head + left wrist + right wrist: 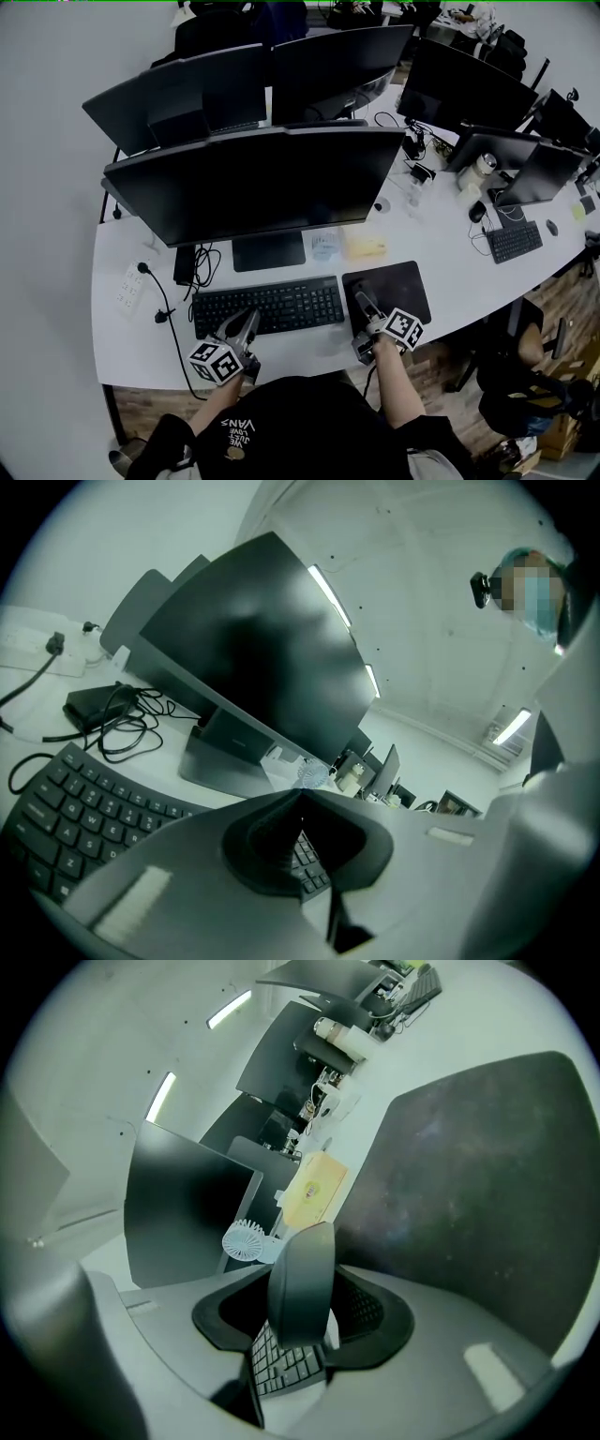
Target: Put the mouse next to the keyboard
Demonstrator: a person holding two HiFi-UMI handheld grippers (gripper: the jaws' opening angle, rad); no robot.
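A dark mouse (300, 1265) stands on edge between the jaws of my right gripper (305, 1314), which is shut on it. In the head view that gripper (362, 305) hovers over the left edge of the black mouse pad (398, 281), just right of the black keyboard (267, 306). The mouse itself is hard to make out there. Keyboard keys (279, 1368) show below the mouse in the right gripper view. My left gripper (246, 325) hangs over the keyboard's front edge, shut with nothing in it; its jaws (300, 803) meet at the tips.
A large monitor (258, 183) stands behind the keyboard on the white desk (441, 253). A yellow pad (366, 246) and a small white fan (246, 1238) lie behind the mouse pad. A power strip (129, 286) and cables (202, 267) sit at the left. More monitors and another keyboard (514, 241) stand to the right.
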